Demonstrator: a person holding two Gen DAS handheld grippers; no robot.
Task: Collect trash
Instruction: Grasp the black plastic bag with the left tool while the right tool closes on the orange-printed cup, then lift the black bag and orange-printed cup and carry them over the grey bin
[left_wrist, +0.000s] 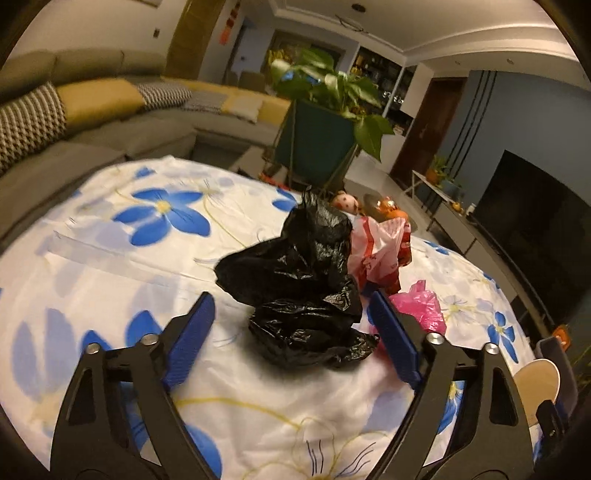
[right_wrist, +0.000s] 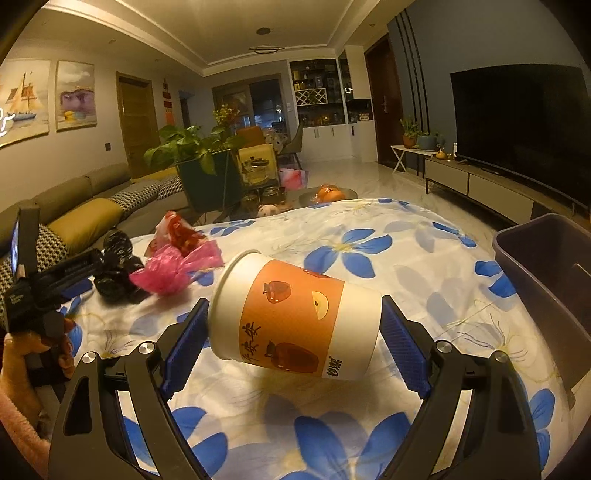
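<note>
Floral tablecloth (right_wrist: 369, 229) fills my view. My right gripper (right_wrist: 293, 341) is clamped on a paper cup (right_wrist: 295, 317) held sideways; my left gripper (left_wrist: 291, 334) straddles a black bag (left_wrist: 303, 280), jaws apart. Beyond lie a pink bag (right_wrist: 177, 267) and a red-white bag (left_wrist: 376, 254), with a dark bin (right_wrist: 546, 266) at right.

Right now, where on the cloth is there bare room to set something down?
Free: the cloth left of the black bag, and the stretch between cup and bin. Crowded: black, red-white and pink bags bunch together.
</note>
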